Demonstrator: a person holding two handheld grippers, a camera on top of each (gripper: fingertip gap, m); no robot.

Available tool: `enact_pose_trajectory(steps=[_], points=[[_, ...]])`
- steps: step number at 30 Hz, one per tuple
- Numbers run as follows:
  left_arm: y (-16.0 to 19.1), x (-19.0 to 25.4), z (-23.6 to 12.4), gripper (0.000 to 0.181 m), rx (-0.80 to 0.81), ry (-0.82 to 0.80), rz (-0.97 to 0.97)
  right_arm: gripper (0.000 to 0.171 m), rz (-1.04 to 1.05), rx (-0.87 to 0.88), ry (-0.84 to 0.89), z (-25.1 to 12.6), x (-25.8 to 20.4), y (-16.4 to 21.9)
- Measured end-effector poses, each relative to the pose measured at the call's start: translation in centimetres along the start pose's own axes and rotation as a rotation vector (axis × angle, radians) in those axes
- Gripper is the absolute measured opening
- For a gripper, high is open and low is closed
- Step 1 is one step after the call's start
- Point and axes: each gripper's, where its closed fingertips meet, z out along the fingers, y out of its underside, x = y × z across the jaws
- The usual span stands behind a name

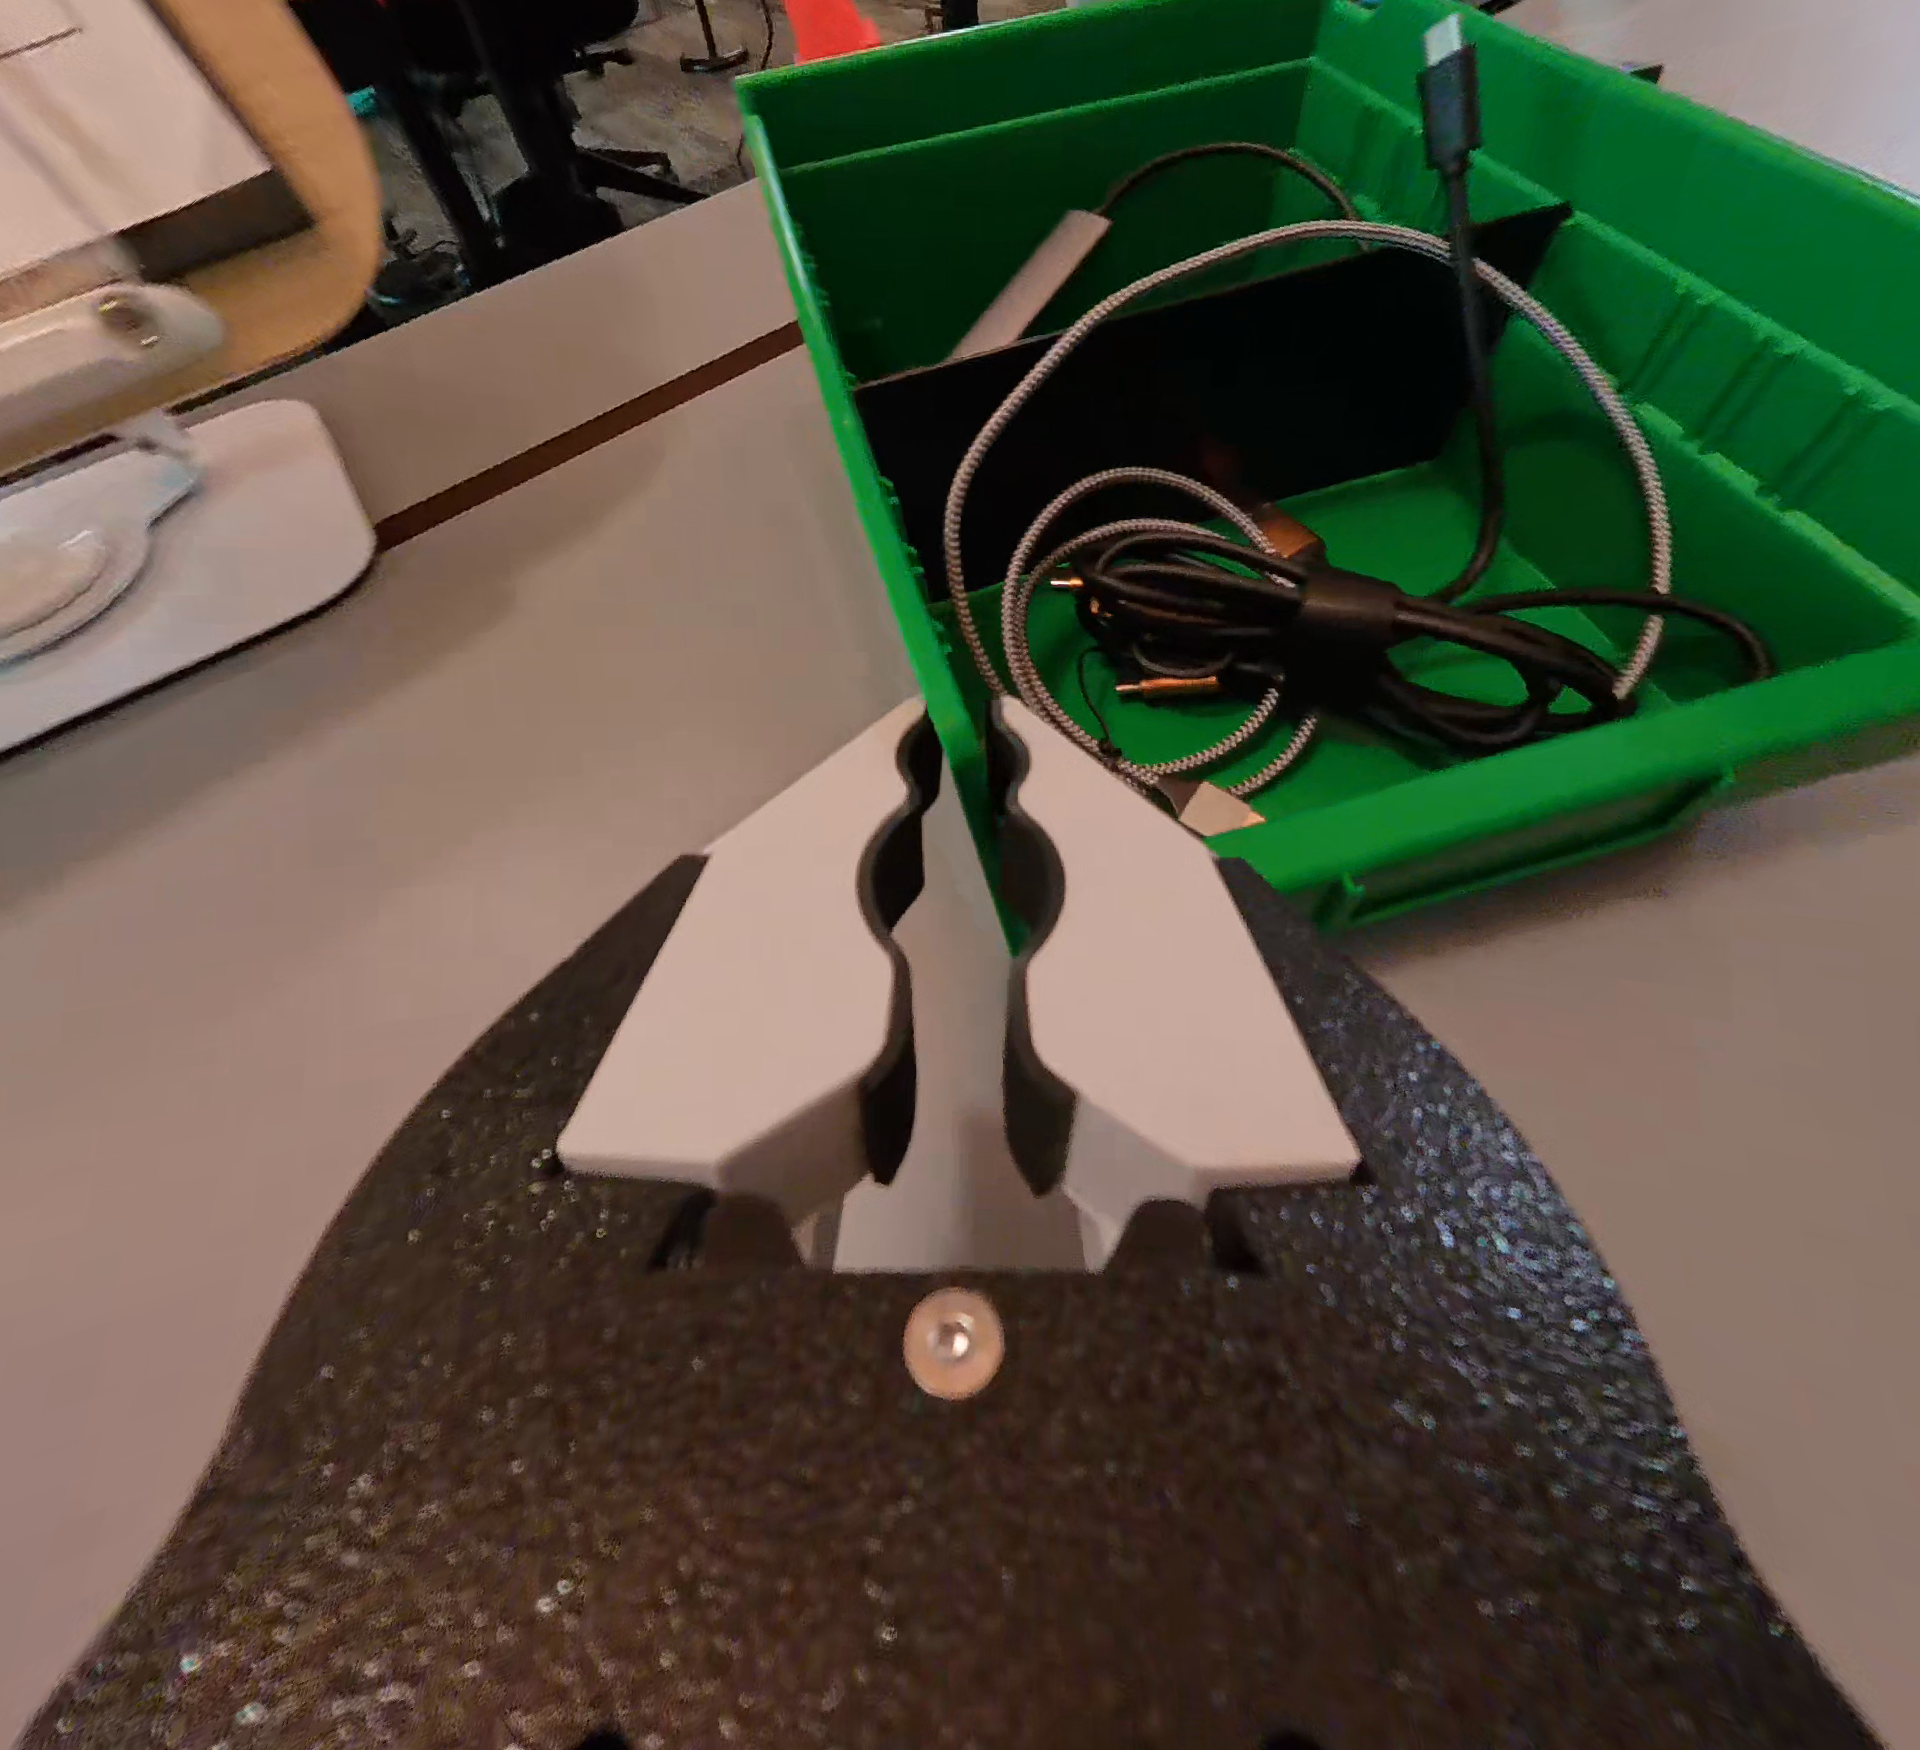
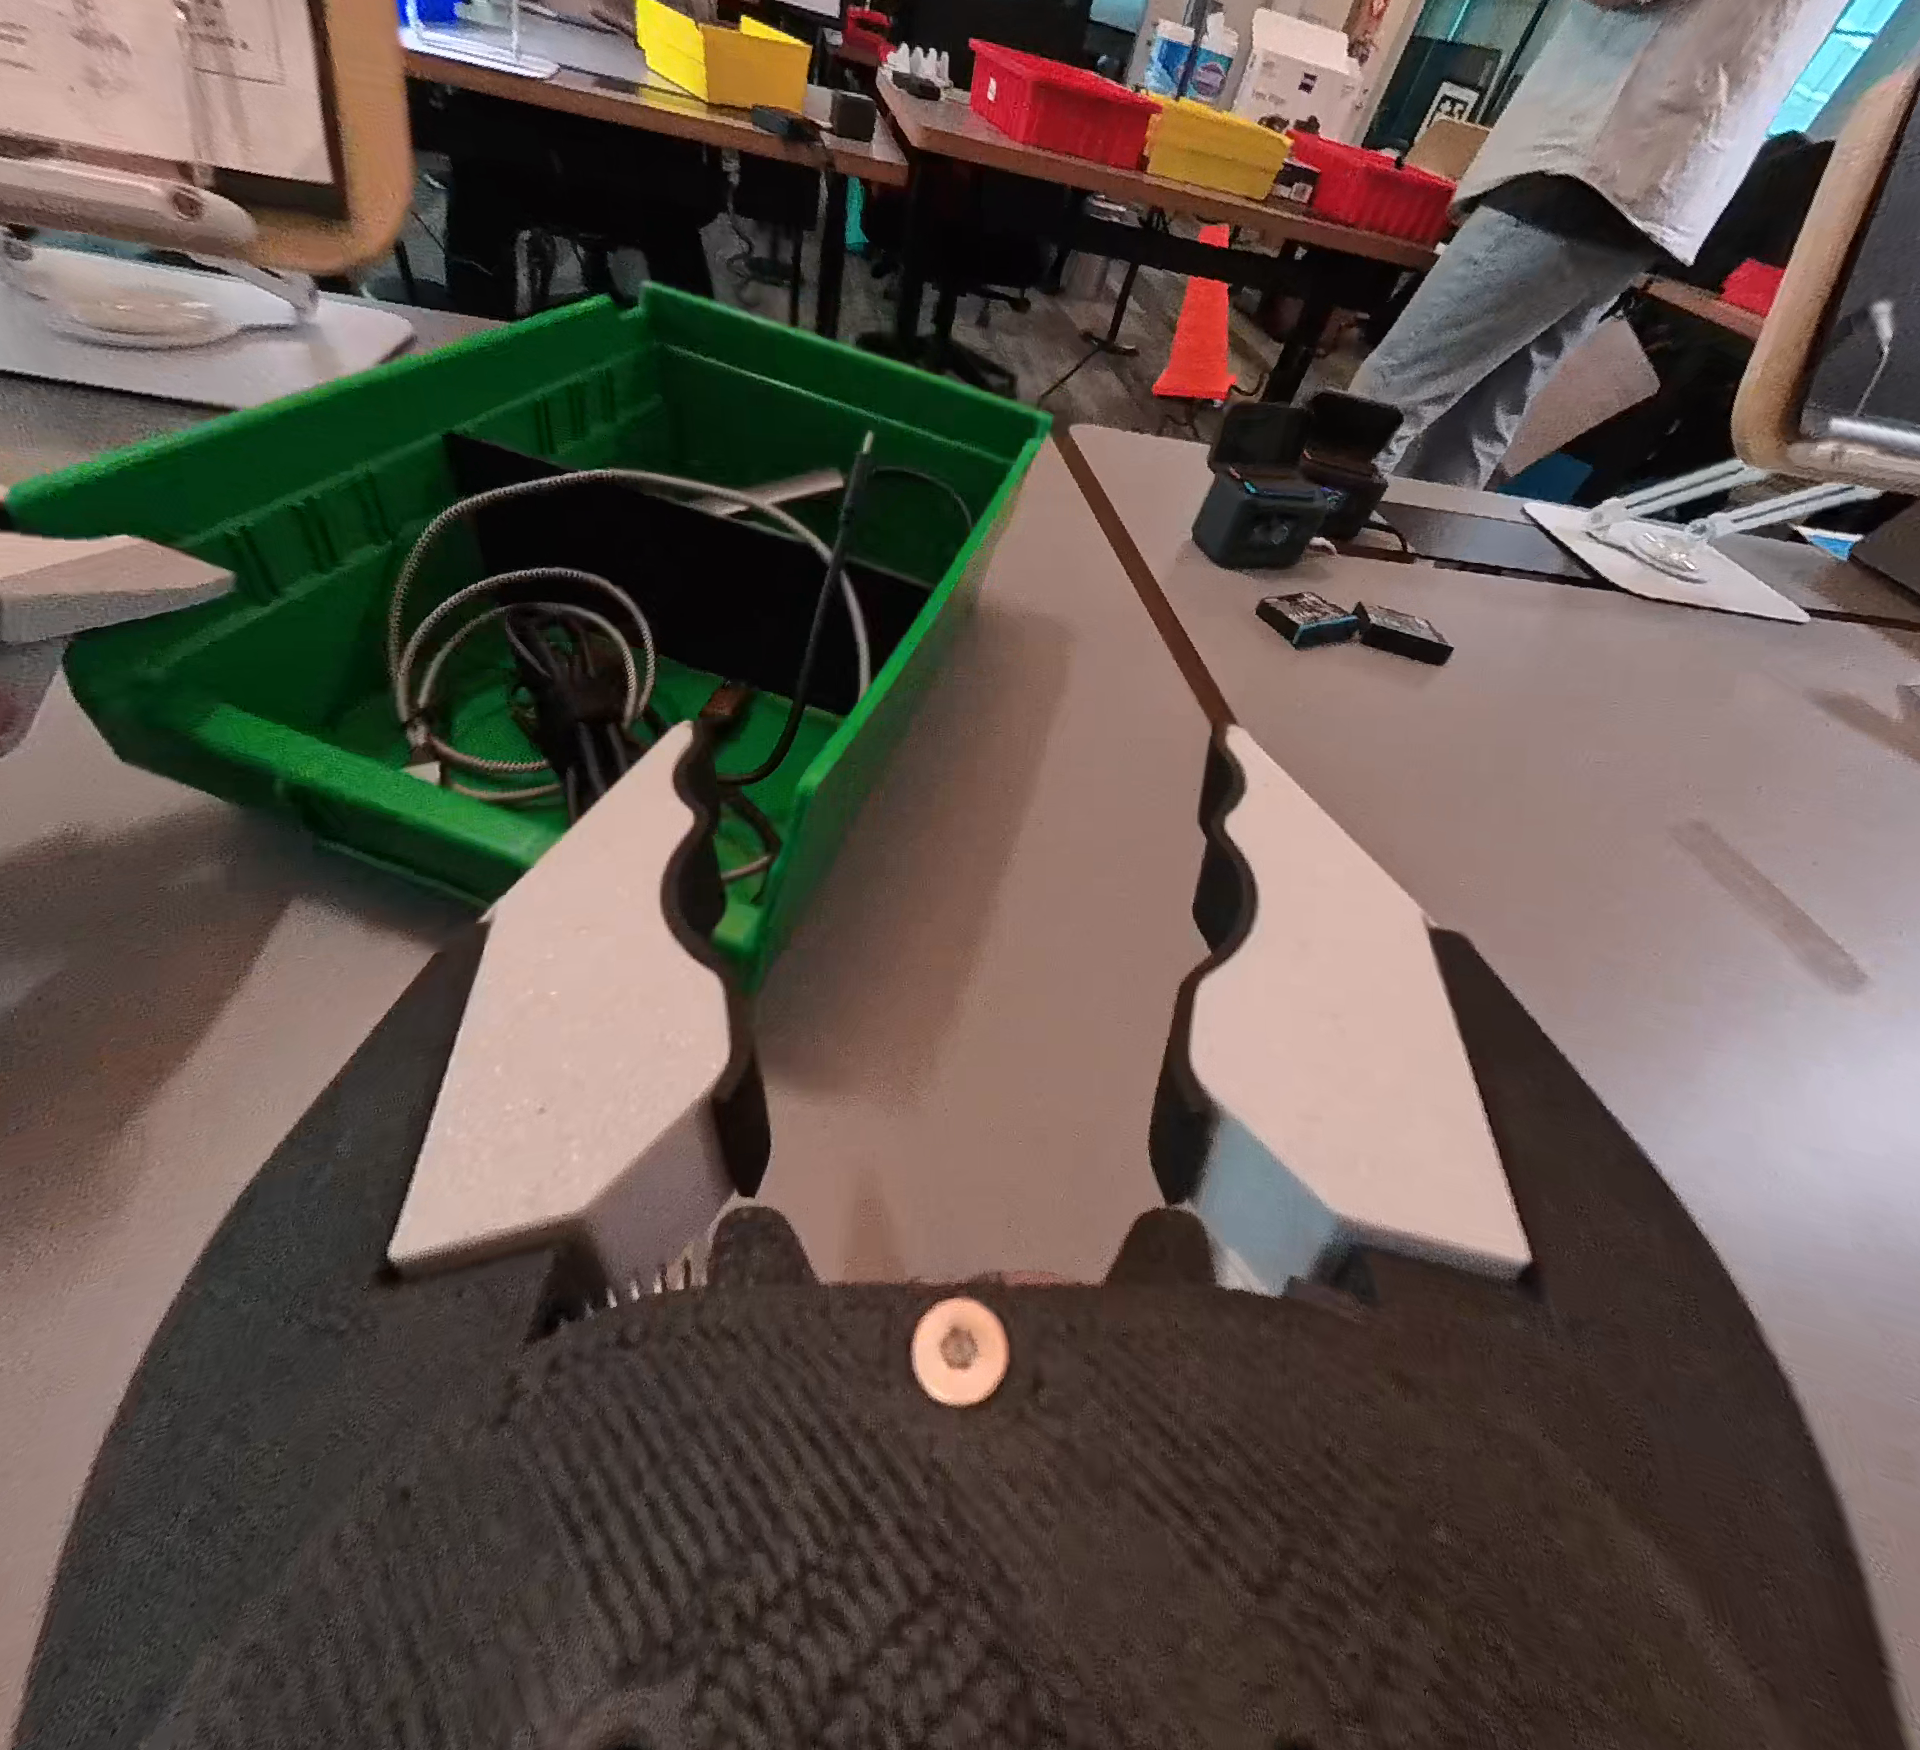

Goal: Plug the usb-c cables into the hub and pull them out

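Left wrist view: the left hand-held gripper [image 1: 964, 734] has its grey fingers nearly pressed together, a narrow gap left, nothing held; its tips sit at the near corner of the green bin [image 1: 1039, 79], whose wall edge shows in the gap, though I cannot tell whether it is pinched. The bin rests on the grey counter [image 1: 520, 765], rigid ribbed plastic with a black divider [image 1: 1195, 412] across it. In the near compartment lie a braided grey cable [image 1: 1652, 495], woven and springy, holding its loop, and a bundle of thin black cables [image 1: 1351, 620], smooth and limp. One black usb-c plug [image 1: 1447, 79] stands up above the rim on its own stiff lead. Behind the divider a flat silver bar, probably the hub [image 1: 1029, 287], leans on end. Judgement: cables are light and floppy; grip the hard moulded plug housing, not the cord, or the tip will wander. The hub looks light and smooth, likely to slide unless braced. Right wrist view: the right hand-held gripper [image 2: 951, 734] is spread wide and empty, over bare counter [image 2: 1558, 765] just right of the bin [image 2: 914, 661]. The upright plug [image 2: 864, 453] shows thin and blurred; the hub [image 2: 800, 487] is a pale sliver beyond the divider. The left gripper's fingertip [image 2: 104, 583] enters at the left edge.
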Motion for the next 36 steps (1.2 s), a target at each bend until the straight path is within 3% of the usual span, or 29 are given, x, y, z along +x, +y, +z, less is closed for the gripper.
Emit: enact_pose_trajectory(steps=[3, 8, 15, 20, 23, 27, 29, 30, 31, 33, 35, 36], points=[[1.8, -2.0, -3.9, 0.004, 0.003, -0.008, 0.016, 0.093, -0.034, 0.064, -0.096, -0.9, -2.8, -2.1], [6.0, -5.2, -13.0, 0.005, 0.032, -0.052, 0.104, 0.105, -0.193, 0.135, -0.536, -4.9, -14.3, -5.5], [10.6, -10.5, -23.2, 0.006, 0.077, -0.186, 0.160, 0.103, -0.204, 0.153, -1.004, -9.2, -31.8, -9.6], [11.5, -12.0, -25.3, 0.006, 0.127, -0.193, 0.133, 0.103, -0.133, -0.002, -1.077, -5.2, -43.3, -14.1], [11.5, -12.1, -25.3, 0.006, 0.132, -0.169, 0.126, 0.101, -0.086, -0.126, -0.986, 0.0, -49.5, -14.5], [11.6, -12.4, -25.4, 0.006, 0.135, -0.161, 0.145, 0.086, -0.002, -0.385, -0.931, 4.7, -56.2, -11.5], [11.7, -12.8, -25.6, 0.005, 0.134, -0.153, 0.127, 0.066, -0.021, -0.420, -0.891, 6.6, -58.1, -10.0], [11.8, -13.1, -25.6, 0.005, 0.133, -0.149, 0.114, 0.079, -0.013, -0.473, -0.878, 7.3, -59.1, -8.9], [11.9, -13.4, -25.7, 0.005, 0.133, -0.148, 0.106, 0.079, -0.018, -0.541, -0.875, 7.5, -60.0, -7.6], [12.0, -14.0, -25.8, 0.005, 0.132, -0.153, 0.102, 0.062, -0.071, -0.630, -0.907, 7.3, -61.7, -5.3], [12.0, -14.4, -25.9, 0.005, 0.133, -0.155, 0.102, 0.041, -0.127, -0.630, -0.835, 8.2, -61.9, -4.0], [12.1, -14.5, -26.0, 0.005, 0.133, -0.154, 0.099, 0.038, -0.113, -0.617, -0.821, 8.4, -62.0, -4.2]])
